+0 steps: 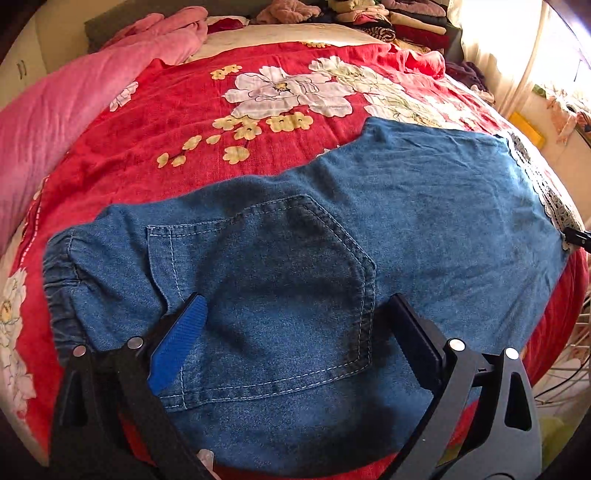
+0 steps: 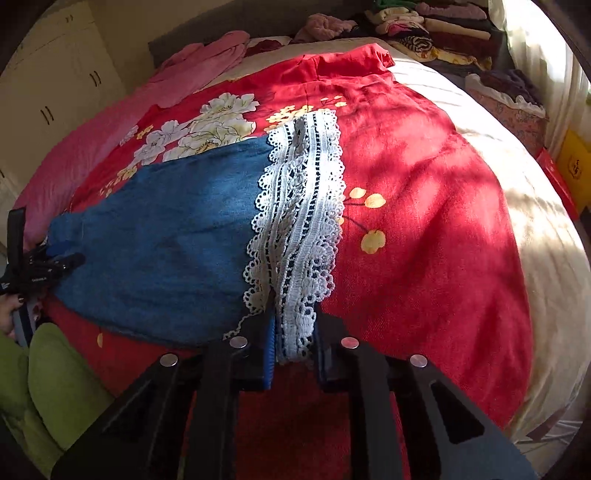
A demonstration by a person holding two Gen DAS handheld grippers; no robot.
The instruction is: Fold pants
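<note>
Blue denim pants (image 1: 369, 229) lie flat on a red floral bedspread (image 1: 177, 122), back pocket (image 1: 280, 295) up, waistband at the left, white lace hem (image 1: 550, 199) at the right. My left gripper (image 1: 295, 317) is open, its fingers set wide on either side of the pocket and resting on the denim. In the right wrist view the pants (image 2: 159, 243) stretch leftwards and my right gripper (image 2: 295, 343) is shut on the lace hem (image 2: 299, 221) at its near edge. The left gripper (image 2: 33, 273) shows at the far left.
A pink blanket (image 1: 55, 122) lies along the left of the bed. Stacked folded clothes (image 1: 399, 22) sit at the head of the bed. White cupboards (image 2: 48, 85) stand to the left. A green cushion (image 2: 48, 384) is at the near left.
</note>
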